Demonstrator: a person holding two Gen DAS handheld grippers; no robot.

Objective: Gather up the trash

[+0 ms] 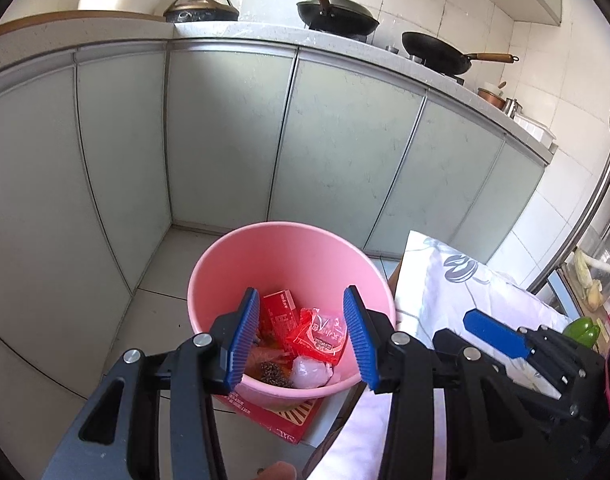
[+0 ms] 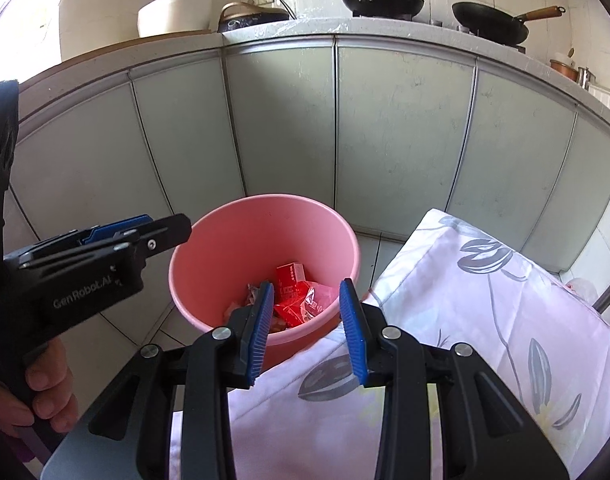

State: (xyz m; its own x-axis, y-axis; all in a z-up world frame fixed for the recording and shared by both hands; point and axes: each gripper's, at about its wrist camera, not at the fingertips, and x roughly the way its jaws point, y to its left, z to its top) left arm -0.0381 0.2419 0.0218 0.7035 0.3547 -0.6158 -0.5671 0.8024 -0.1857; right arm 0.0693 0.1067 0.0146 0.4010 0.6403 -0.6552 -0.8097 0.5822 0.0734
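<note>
Left wrist view is showing the left gripper (image 1: 303, 334) hanging over the pink bin (image 1: 289, 248), jaws apart with nothing between them, the red wrappers (image 1: 317, 334) and other trash lying straight below it on the bin's bottom. The right gripper (image 2: 307, 330) is also standing parted and empty, sitting beside the bin over the flowered cloth (image 2: 485, 300). The left one is looking nearer the bin; any remaining trash probably lies elsewhere, out of view.
</note>
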